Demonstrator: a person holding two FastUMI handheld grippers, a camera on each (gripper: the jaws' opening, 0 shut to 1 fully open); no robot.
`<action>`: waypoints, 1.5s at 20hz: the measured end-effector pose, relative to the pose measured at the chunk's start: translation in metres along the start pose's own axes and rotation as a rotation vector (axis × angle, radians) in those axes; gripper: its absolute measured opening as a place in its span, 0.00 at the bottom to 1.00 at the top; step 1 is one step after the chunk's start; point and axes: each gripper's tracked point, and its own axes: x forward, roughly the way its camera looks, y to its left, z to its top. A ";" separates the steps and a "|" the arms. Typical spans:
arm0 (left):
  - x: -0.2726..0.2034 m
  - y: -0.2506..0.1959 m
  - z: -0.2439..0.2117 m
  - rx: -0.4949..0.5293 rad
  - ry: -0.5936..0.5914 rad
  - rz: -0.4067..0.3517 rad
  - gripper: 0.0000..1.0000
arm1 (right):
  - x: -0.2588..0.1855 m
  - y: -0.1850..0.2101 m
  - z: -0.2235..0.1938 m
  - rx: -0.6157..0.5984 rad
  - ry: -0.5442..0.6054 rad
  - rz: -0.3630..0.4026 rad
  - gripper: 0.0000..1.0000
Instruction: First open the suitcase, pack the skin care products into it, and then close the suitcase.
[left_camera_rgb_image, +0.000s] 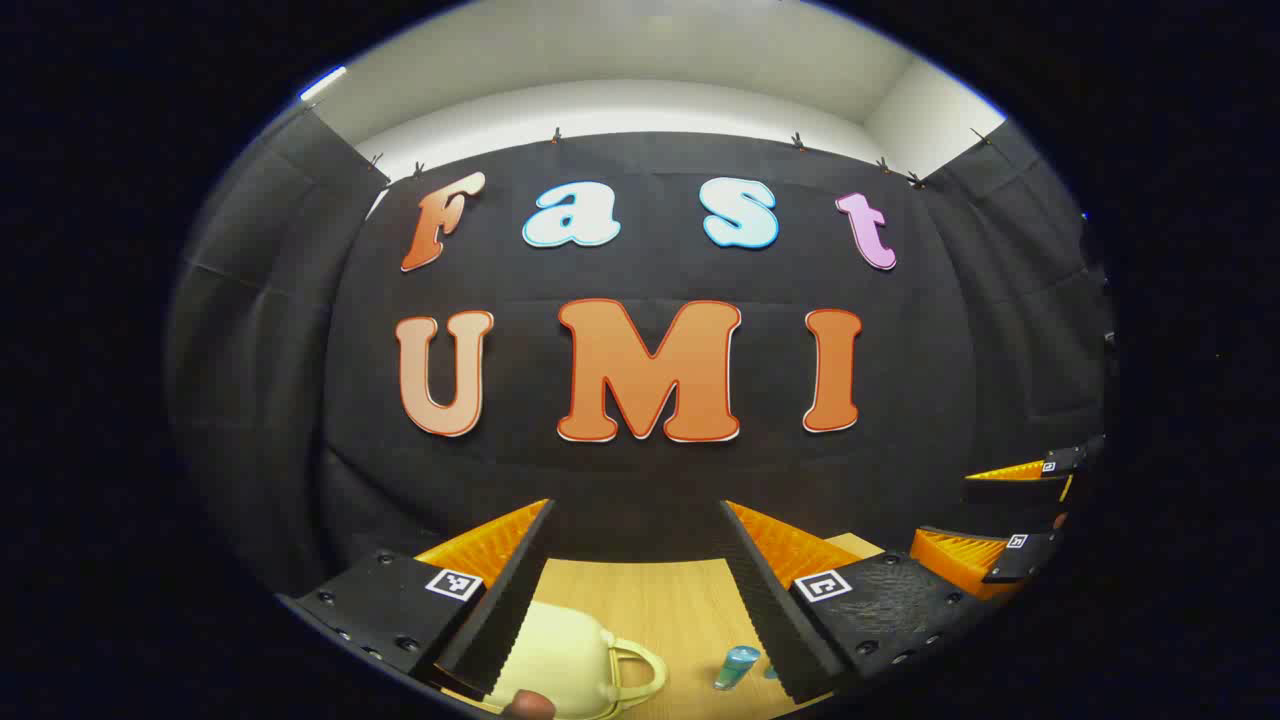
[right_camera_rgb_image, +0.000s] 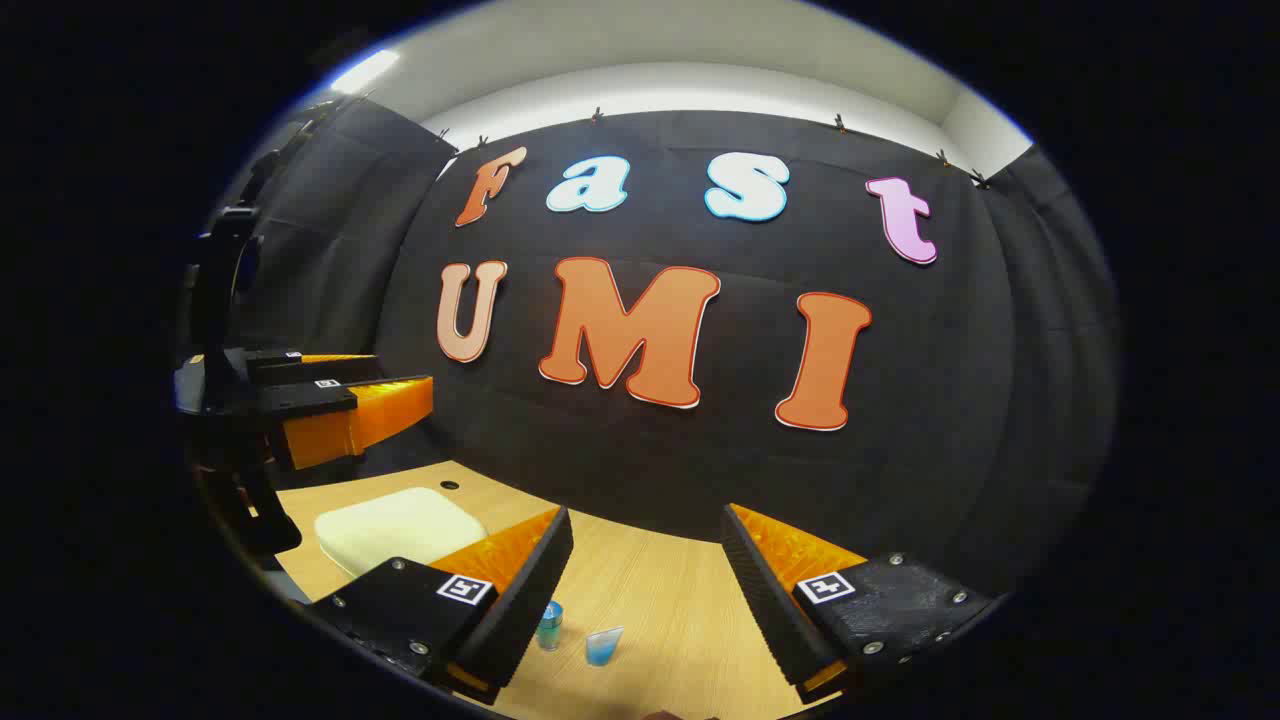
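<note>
Here, in the left gripper view, the left tool (left_camera_rgb_image: 637, 590) is held high with its two ridged fingers (left_camera_rgb_image: 505, 600) spread wide apart, gripping nothing. Between them, at 6 o'clock, lies the pale wooden surface (left_camera_rgb_image: 665, 600). On it, toward 7 o'clock, sits the suitcase (left_camera_rgb_image: 560, 660), a small cream-yellow case with rounded corners and a loop handle (left_camera_rgb_image: 640, 672); its lid is down, so its contents cannot be seen. Just beside the handle, at 5 o'clock, stands a blue-green skin care bottle (left_camera_rgb_image: 737, 666), clear and cylindrical. At 4 o'clock the right tool (left_camera_rgb_image: 1010, 515) hangs over the surface edge.

In the right gripper view, the right tool (right_camera_rgb_image: 645, 590) likewise has its fingers well apart and empty. The suitcase (right_camera_rgb_image: 400, 525) lies flat and closed at 8 o'clock, smooth and matte. The bottle (right_camera_rgb_image: 549, 624) and a second, tapered blue product (right_camera_rgb_image: 603, 647) stand near each other at 6 o'clock, apart from the case. The left tool (right_camera_rgb_image: 345, 400) hovers at 9 o'clock, above the suitcase.
</note>
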 end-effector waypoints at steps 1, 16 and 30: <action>0.003 -0.001 -0.001 0.004 0.008 0.002 0.97 | 0.002 -0.001 -0.001 0.003 -0.003 0.007 0.95; 0.022 -0.042 -0.050 0.140 0.133 0.019 0.98 | 0.023 -0.015 -0.020 0.010 0.006 0.076 0.95; 0.011 -0.033 -0.173 0.559 0.354 0.000 0.98 | 0.029 -0.061 -0.050 0.003 0.065 0.012 0.95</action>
